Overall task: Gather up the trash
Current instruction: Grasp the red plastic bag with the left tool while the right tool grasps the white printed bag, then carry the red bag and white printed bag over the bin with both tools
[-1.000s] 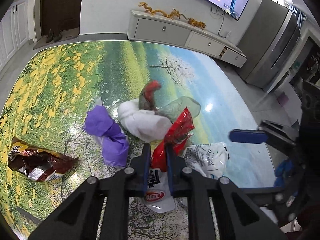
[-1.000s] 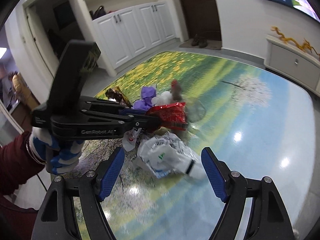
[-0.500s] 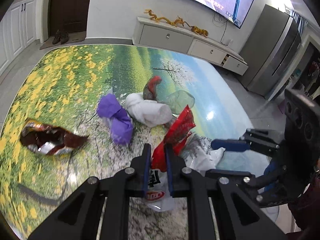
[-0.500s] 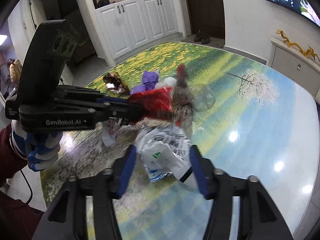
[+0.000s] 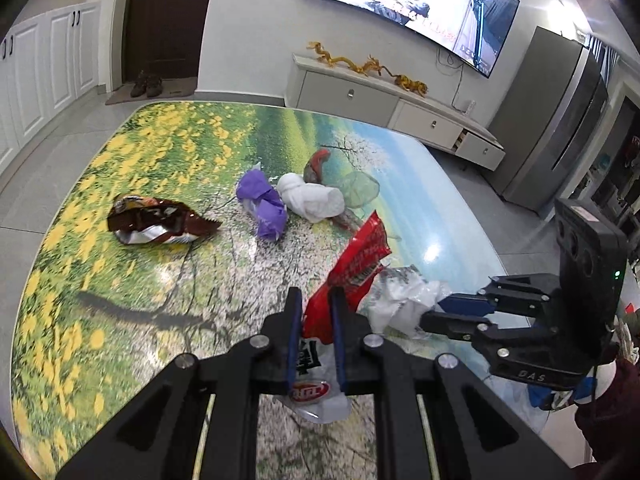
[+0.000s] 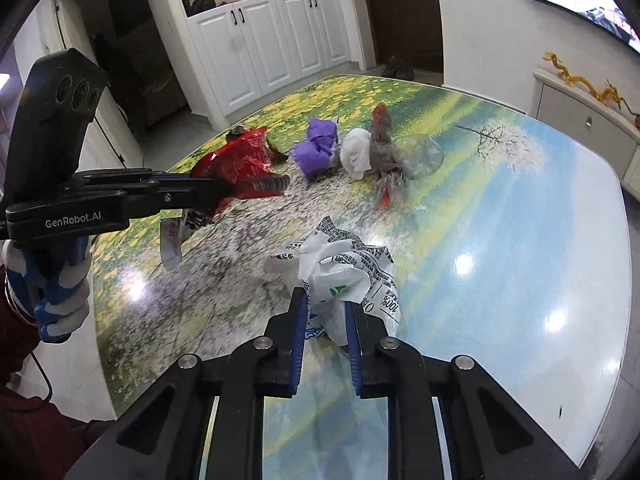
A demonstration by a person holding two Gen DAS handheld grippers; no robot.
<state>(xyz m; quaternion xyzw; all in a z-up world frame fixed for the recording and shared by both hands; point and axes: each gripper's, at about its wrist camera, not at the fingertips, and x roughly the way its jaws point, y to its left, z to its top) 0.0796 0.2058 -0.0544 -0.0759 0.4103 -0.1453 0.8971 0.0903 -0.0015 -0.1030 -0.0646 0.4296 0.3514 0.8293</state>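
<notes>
Left gripper (image 5: 315,300): jaws closed on a crumpled red foil snack wrapper (image 5: 354,266), with a white printed sachet (image 5: 316,384) hanging below; how the sachet is held is hidden by the fingers. Right gripper (image 6: 326,306): jaws closed on a crumpled white printed plastic bag (image 6: 340,268), held just above the glossy landscape-print table (image 6: 500,240); whether the bag's underside touches the table cannot be told.

The left wrist view shows the brown foil snack bag (image 5: 156,224) lying alone on the yellow-flower area, well apart from the rest; in the right wrist view it is almost wholly hidden behind the red wrapper. Both views show the cluster mid-table: purple crumpled paper (image 5: 262,204), white crumpled tissue (image 5: 314,198) touching it, a red-and-grey wrapper (image 6: 382,140) and a clear crumpled film (image 6: 418,154). The wrapper's lower end is motion-blurred in the right view. Only the right view shows the person's blue-and-white gloved left hand (image 6: 56,284)
</notes>
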